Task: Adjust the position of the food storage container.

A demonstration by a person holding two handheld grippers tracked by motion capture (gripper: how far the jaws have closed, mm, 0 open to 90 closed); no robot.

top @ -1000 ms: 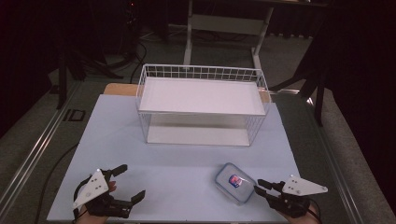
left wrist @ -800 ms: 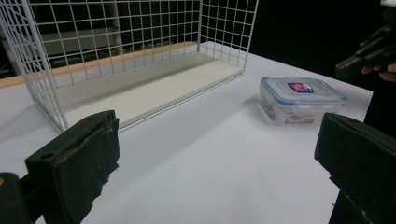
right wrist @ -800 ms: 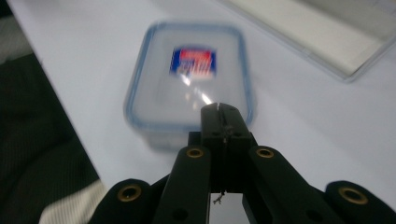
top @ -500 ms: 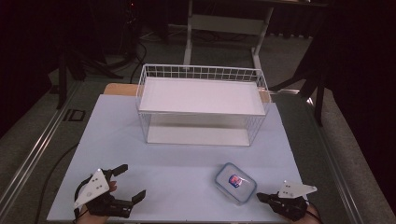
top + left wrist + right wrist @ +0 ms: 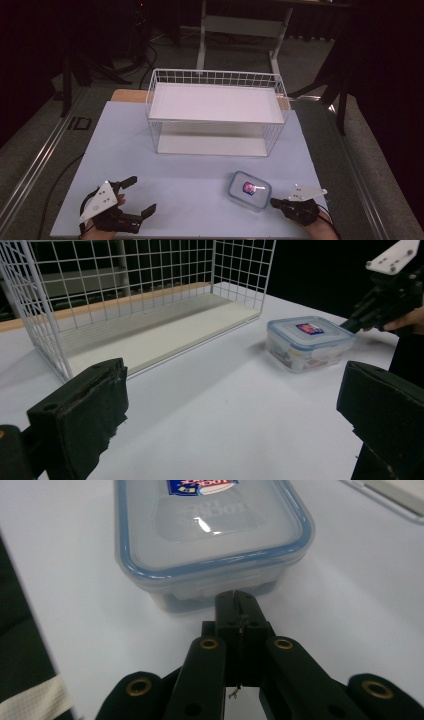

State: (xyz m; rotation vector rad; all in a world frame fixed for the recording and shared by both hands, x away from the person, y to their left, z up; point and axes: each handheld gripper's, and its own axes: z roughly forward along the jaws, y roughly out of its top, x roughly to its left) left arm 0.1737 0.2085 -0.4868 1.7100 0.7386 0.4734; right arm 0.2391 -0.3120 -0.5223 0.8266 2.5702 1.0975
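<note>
While it lies flat on the pale desk (image 5: 150, 150), the clear food box (image 5: 249, 189) with the blue-rimmed lid sits in front of the white wire basket (image 5: 216, 112), toward the basket's right end and a little apart from its front edge. A red and blue label (image 5: 202, 486) is on the middle of the lid, and the lid is closed on the box. Right next to the box, at its corner away from the basket, is the right tool (image 5: 274, 202); its jaws are pressed together with nothing between them, and the tips point at the side wall of the box, just beside it. Much farther from the box, across the desk, the left tool (image 5: 140, 196) rests low with its jaws spread wide and empty.
</note>
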